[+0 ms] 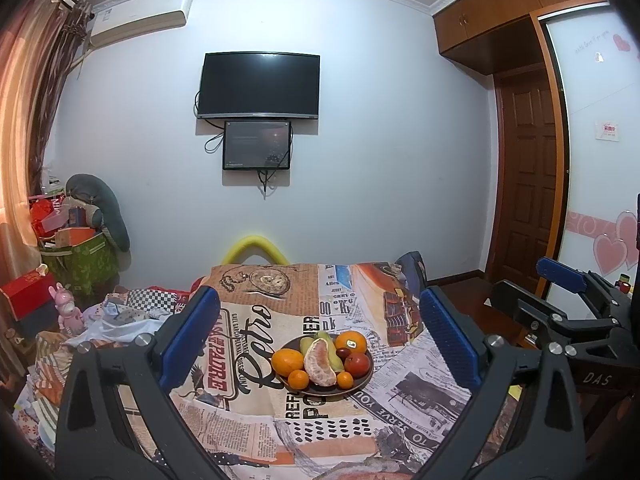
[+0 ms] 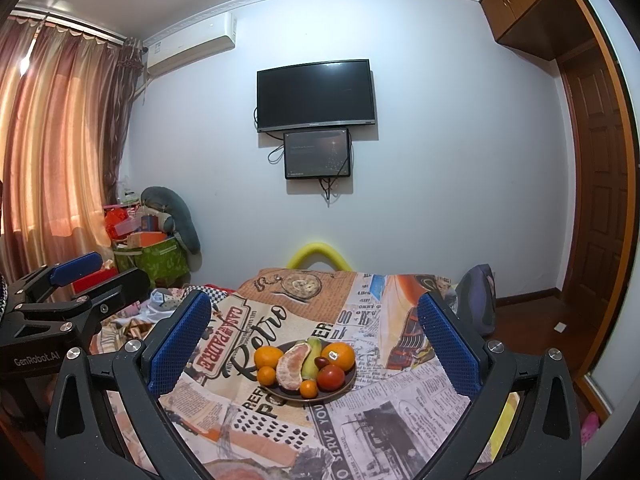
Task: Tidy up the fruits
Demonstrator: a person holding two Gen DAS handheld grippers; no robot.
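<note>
Left wrist view: left gripper (image 1: 320,316) hangs w/ fingers spread wide, nothing between them. Framed between and below the fingertips, well ahead, a dark round plate (image 1: 362,380) sits on the newsprint-pattern cloth tabletop (image 1: 256,412), heaped w/ fruit: large orange (image 1: 287,362), peeled pomelo segment (image 1: 319,363), green pear-like fruit (image 1: 326,340), stickered orange (image 1: 351,342), red apple (image 1: 357,364), small mandarins. Right gripper (image 1: 560,280) shows beyond the right finger.

Right wrist view: right gripper (image 2: 314,316) likewise fully open, empty; same plate (image 2: 348,383) centred between the fingers, nearer the left one.

Risk, judged: fruit is piled touching, so lifting one piece could nudge neighbours off the shallow rim; round fruit may roll on the wrinkled cloth; soft pomelo could crush under a hard squeeze.
</note>
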